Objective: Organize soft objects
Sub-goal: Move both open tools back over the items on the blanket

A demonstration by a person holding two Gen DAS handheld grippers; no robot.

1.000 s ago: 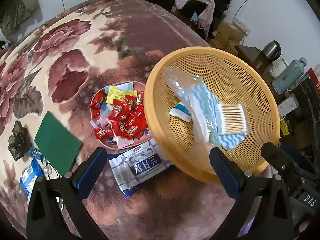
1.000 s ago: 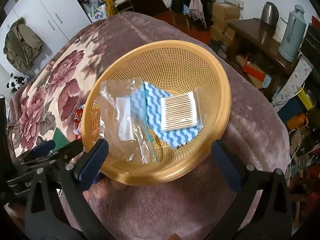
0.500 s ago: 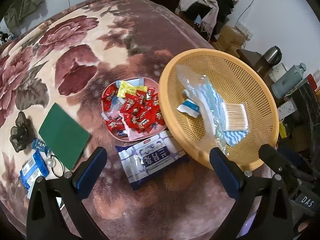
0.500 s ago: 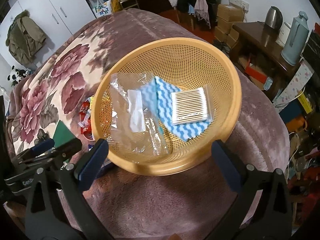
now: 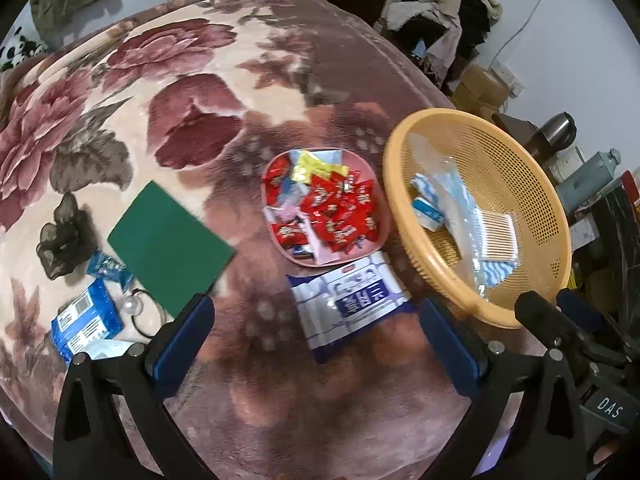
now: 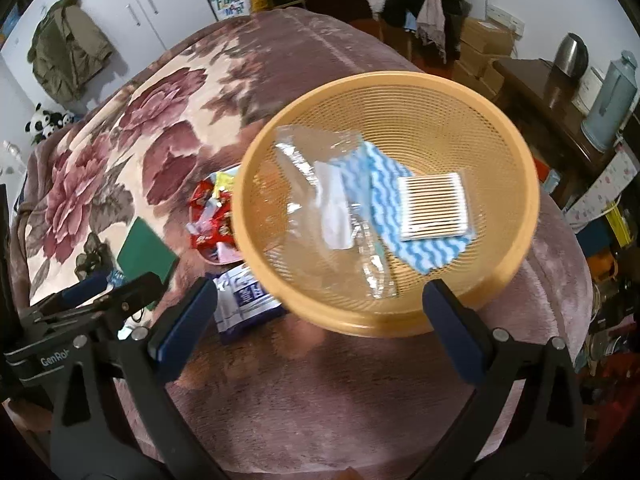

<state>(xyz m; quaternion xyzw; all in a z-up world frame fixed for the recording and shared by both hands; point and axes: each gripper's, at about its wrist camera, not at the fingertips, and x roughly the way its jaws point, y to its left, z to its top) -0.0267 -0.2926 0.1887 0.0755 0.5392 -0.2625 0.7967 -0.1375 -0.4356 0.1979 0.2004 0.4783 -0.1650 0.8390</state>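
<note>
In the left wrist view we are holding the left gripper (image 5: 316,336) with its fingers wide apart and empty above the blanket (image 5: 192,92), and the wipes pack (image 5: 348,300) is lying flat just under it, touching the near edge of the candy plate (image 5: 378,184) and just left of the basket (image 5: 400,200). We are judging that we are between picks: the basket is already holding a clear bag (image 5: 444,184), a striped cloth (image 5: 496,270) and a swab pack (image 5: 496,232), and the wipes pack looks like the next soft thing to collect. That calls for lowering onto it, closing on one edge and lifting it over the basket rim. Only this view is showing us what is waiting far left of the basket: a green pad (image 5: 168,248), a dark scrunchie (image 5: 60,240), a blue packet (image 5: 86,322) and a hair tie (image 5: 140,308). In the right wrist view we are holding the right gripper (image 6: 320,316) equally wide and empty, just in front of the basket (image 6: 520,160), with the left gripper's (image 6: 108,292) tips showing to the basket's left. Here we are looking straight into the basket, seeing the swab pack (image 6: 434,206) lying on the cloth (image 6: 432,254) and the bag (image 6: 316,204) spread beside it, while the wipes pack (image 6: 244,300) is half hidden under the rim.
</note>
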